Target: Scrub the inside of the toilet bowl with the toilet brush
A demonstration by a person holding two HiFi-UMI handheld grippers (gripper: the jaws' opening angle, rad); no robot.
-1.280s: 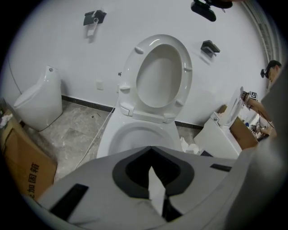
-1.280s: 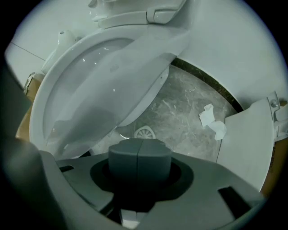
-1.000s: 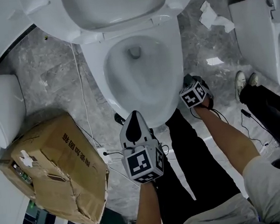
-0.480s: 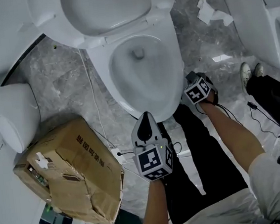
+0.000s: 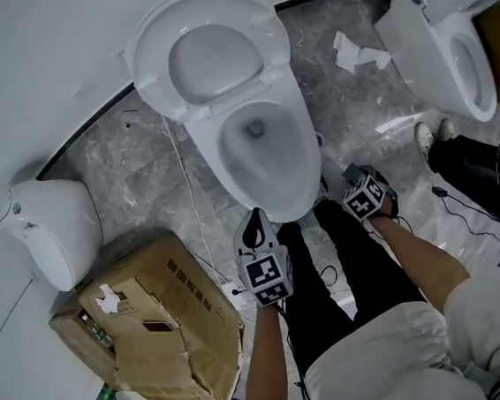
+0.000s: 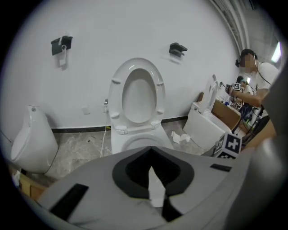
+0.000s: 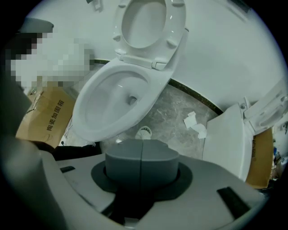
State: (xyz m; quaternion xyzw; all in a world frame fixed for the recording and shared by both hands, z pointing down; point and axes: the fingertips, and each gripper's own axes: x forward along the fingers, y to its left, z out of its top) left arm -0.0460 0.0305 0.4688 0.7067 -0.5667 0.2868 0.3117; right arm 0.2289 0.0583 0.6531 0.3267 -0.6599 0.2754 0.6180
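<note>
A white toilet stands open, its seat and lid raised and the bowl empty. It also shows in the left gripper view as the bowl and in the right gripper view as the bowl. My left gripper hovers just in front of the bowl's near rim. Its tips meet in a point with nothing in them. My right gripper hangs by the bowl's right side and points at the floor. Its two grey halves meet at a seam and hold nothing.
A torn cardboard box lies at the lower left, with a urinal beside it. A second toilet stands at the upper right. Crumpled paper lies on the marble floor. A small white round thing sits by the toilet's base. The person's dark-trousered legs stand in front.
Both grippers have risen from the floor, the right one more. The head view has pulled back, so the whole toilet and raised seat now show.
</note>
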